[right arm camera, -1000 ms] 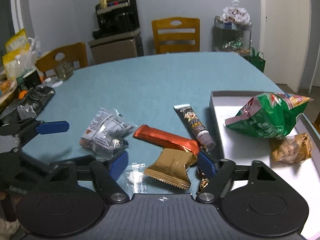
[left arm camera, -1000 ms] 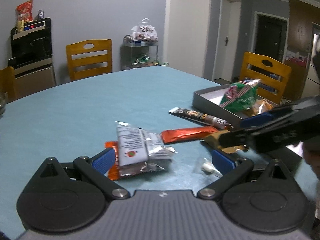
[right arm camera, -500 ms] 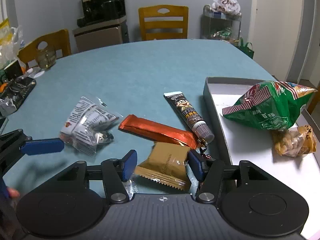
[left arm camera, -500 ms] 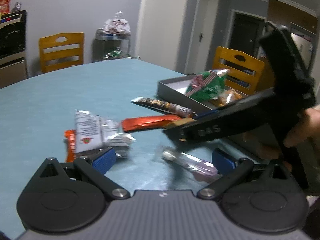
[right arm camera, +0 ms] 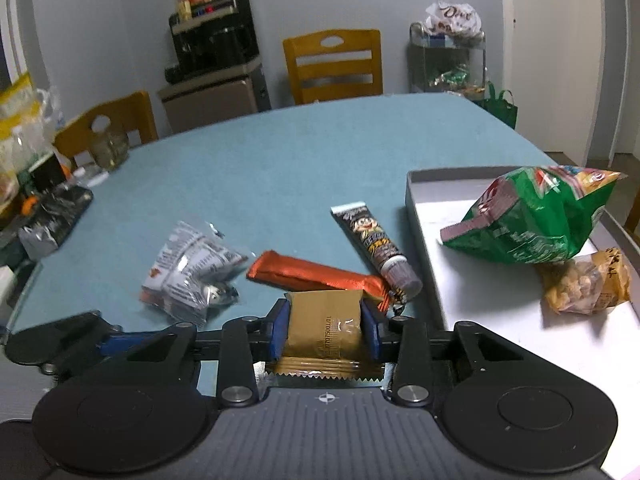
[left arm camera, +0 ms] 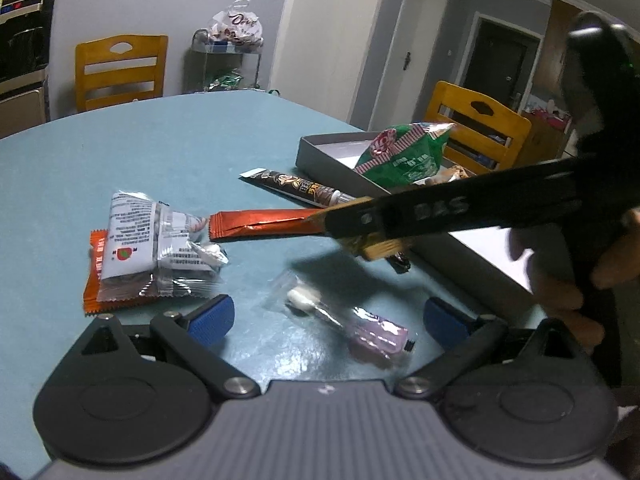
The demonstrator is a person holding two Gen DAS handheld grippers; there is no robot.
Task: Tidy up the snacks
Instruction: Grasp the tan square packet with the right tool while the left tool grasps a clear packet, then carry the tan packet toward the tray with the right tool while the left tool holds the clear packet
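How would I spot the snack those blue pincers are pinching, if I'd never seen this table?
On the blue-green table, look just left of the grey cardboard tray. The right gripper is closing on a flat golden-brown foil packet, below the long orange bar. It is the only squarish gold packet there.

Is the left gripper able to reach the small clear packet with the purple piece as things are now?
Probably yes. The left gripper is open and the clear packet lies flat between its fingers; the right gripper is farther back.
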